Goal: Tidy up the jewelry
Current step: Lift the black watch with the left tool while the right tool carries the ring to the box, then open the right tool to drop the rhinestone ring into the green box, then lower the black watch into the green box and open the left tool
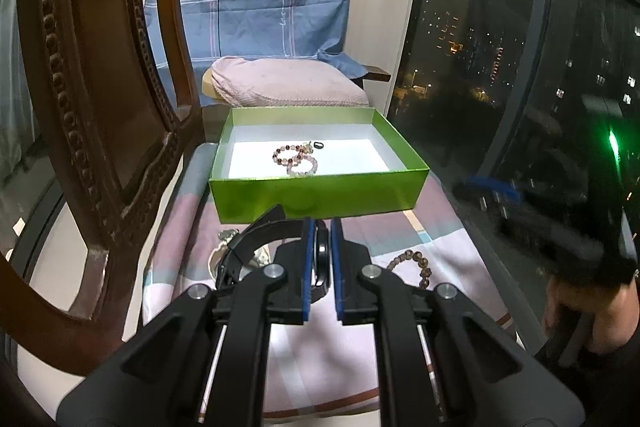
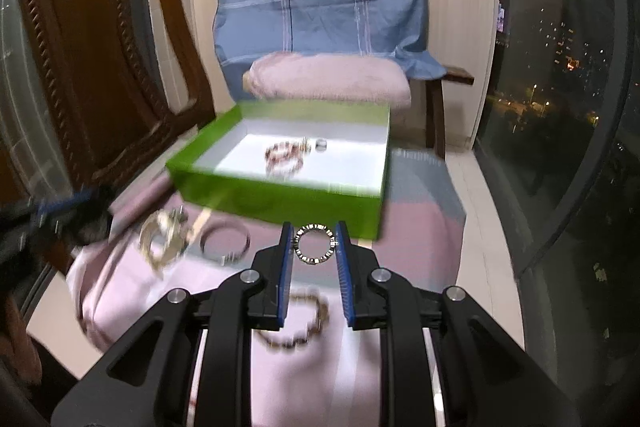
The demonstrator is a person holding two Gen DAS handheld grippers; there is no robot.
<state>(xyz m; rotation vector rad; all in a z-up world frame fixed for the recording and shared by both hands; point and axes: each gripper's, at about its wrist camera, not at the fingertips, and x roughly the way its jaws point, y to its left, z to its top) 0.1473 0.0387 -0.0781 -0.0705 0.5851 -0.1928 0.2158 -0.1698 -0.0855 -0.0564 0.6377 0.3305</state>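
left gripper (image 1: pixel 320 247) clamps black watch (image 1: pixel 320 259) | right gripper (image 2: pixel 315 241) pinches beaded ring (image 2: pixel 315 243)

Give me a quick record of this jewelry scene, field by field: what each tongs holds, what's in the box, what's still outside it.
left tongs: shut on a black watch
right tongs: shut on a small studded ring
green box: open, holds pink bead bracelets and a dark ring
outside box, on the cloth: brown bead bracelet, bangle, silvery chain pile
surface: striped pink cloth
behind box: pink cushion
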